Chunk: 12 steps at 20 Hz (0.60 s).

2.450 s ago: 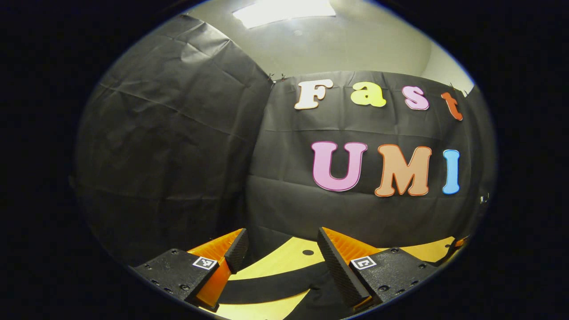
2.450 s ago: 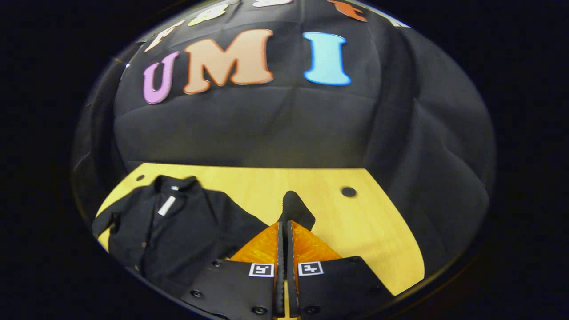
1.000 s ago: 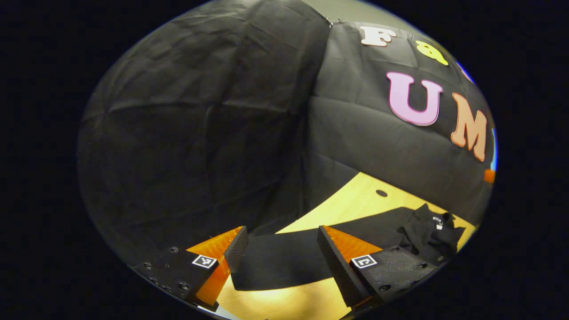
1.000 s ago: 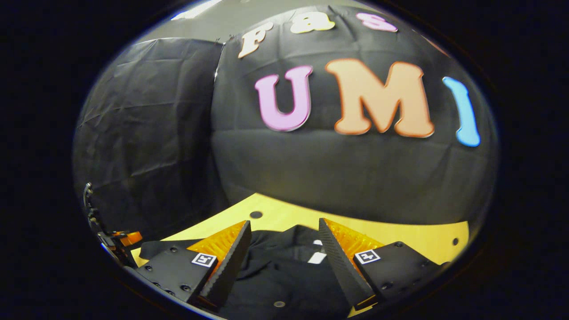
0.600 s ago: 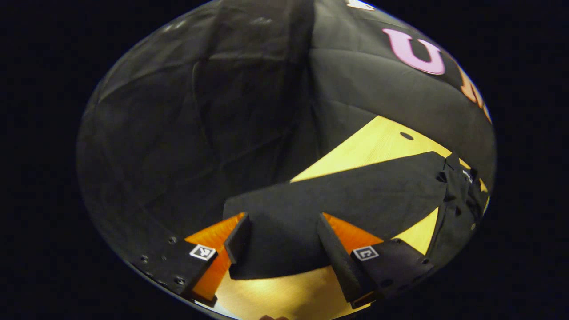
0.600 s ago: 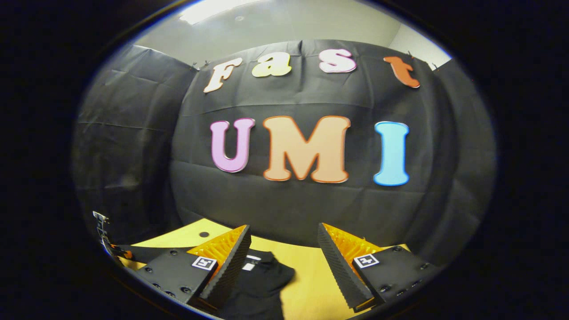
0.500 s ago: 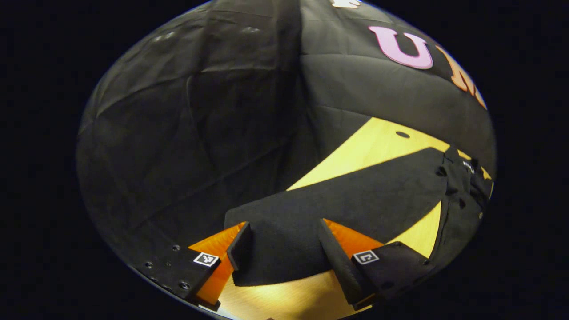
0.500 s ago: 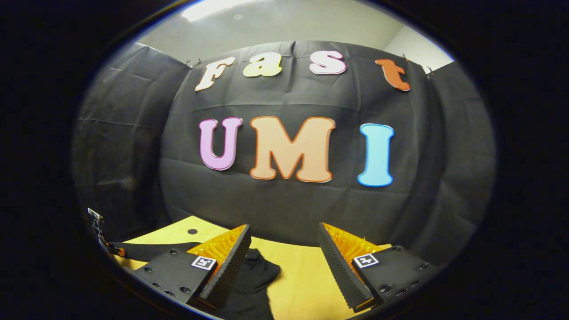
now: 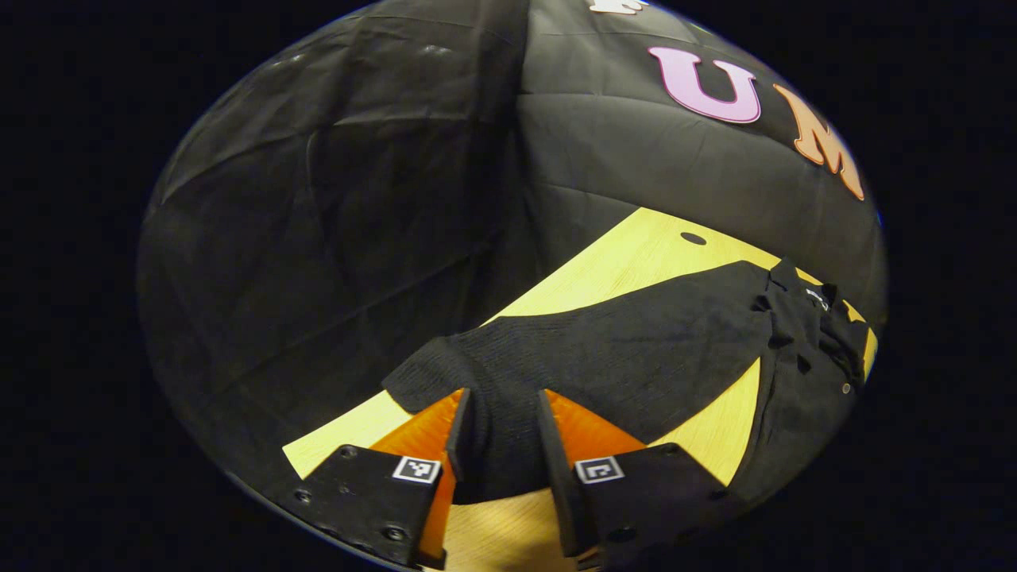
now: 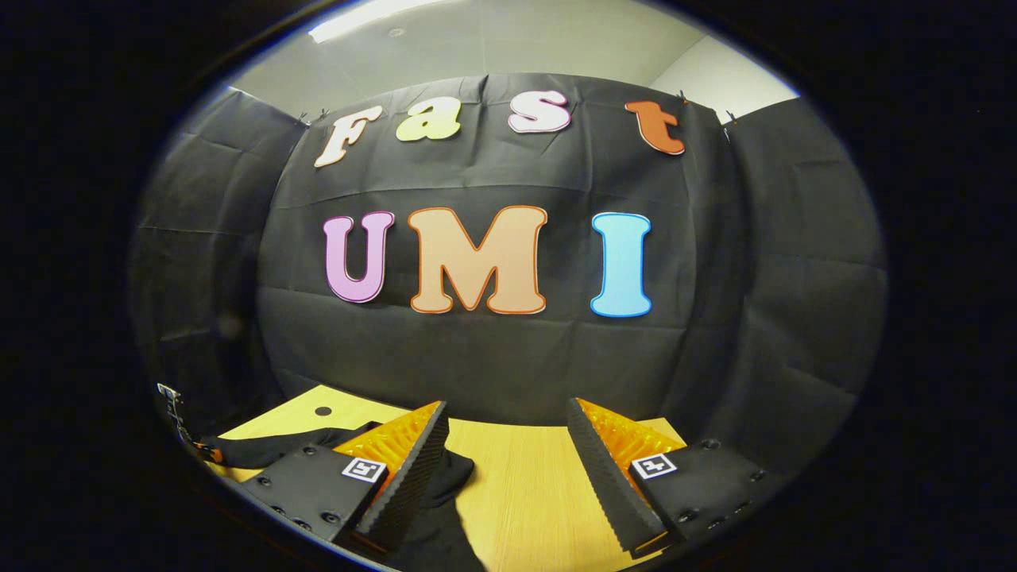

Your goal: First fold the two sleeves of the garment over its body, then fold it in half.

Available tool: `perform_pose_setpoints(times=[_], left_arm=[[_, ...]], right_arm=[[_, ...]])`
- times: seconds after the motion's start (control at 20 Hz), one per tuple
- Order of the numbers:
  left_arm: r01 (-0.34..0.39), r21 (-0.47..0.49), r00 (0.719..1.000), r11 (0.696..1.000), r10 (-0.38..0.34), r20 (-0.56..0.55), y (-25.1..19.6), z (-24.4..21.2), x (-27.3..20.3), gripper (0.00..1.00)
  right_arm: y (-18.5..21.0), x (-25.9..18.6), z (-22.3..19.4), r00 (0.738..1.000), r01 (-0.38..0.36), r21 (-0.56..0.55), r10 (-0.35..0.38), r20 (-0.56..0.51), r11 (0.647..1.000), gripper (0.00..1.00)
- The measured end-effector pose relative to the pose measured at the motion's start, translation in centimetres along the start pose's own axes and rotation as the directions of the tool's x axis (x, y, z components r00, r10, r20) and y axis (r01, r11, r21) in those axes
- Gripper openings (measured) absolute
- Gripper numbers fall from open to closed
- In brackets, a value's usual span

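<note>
Garment [image 9: 636, 349]: matt black cloth, finely ribbed on the sleeve [image 9: 508, 373]; table [image 10: 524, 477]: smooth pale wood, faint grain.

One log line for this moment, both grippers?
left gripper: closing on sleeve cuff | right gripper: open, idle above table

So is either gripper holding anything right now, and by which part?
The left gripper pinches the garment's sleeve near its cuff end. The right gripper is open, holding nothing.

Your garment [image 9: 675, 349] is plain black all over, sleeve [image 9: 508, 397] included (a small white tag shows at the collar [image 9: 814, 295]). Under it you have a light yellow wood-grain table [image 10: 524, 485] with dark round holes.
</note>
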<state>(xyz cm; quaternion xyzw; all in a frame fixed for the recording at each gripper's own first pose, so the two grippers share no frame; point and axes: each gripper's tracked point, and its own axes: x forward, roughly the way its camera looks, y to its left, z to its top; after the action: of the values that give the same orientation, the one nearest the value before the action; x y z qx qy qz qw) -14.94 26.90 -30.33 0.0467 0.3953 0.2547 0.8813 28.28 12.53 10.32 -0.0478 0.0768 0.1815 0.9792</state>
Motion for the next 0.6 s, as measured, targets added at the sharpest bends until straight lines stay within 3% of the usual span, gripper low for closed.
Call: perform_pose_setpoints(times=[0.1,0.15,0.25,0.45,0.6], left_arm=[[0.004,-0.018,1.0,1.0,-0.004,0.0,0.4,1.2,-0.2,0.29],[0.004,-0.04,1.0,0.999,-0.004,0.0,0.6,2.0,-0.5,0.11],[0.005,-0.083,1.0,0.997,-0.007,-0.025,0.7,1.5,-0.6,0.0],[0.016,-0.148,0.998,0.989,-0.025,-0.057,0.7,1.4,-0.7,0.0],[0.106,-0.173,0.993,0.979,-0.094,0.078,-0.7,6.7,-2.6,0.0]], right_arm=[[-0.9,-0.8,0.7,1.0,0.016,0.017,-0.016,0.017,1.0,0.96],[-1.5,-1.4,1.0,0.999,0.027,0.026,-0.028,0.028,0.999,0.96],[-3.1,-2.4,1.6,0.997,0.061,0.032,-0.062,0.046,0.998,0.96],[-7.5,-5.2,2.3,0.984,0.16,0.017,-0.161,0.079,0.987,0.96],[-10.5,-7.2,1.7,0.971,0.228,0.028,-0.229,0.071,0.973,0.96]])
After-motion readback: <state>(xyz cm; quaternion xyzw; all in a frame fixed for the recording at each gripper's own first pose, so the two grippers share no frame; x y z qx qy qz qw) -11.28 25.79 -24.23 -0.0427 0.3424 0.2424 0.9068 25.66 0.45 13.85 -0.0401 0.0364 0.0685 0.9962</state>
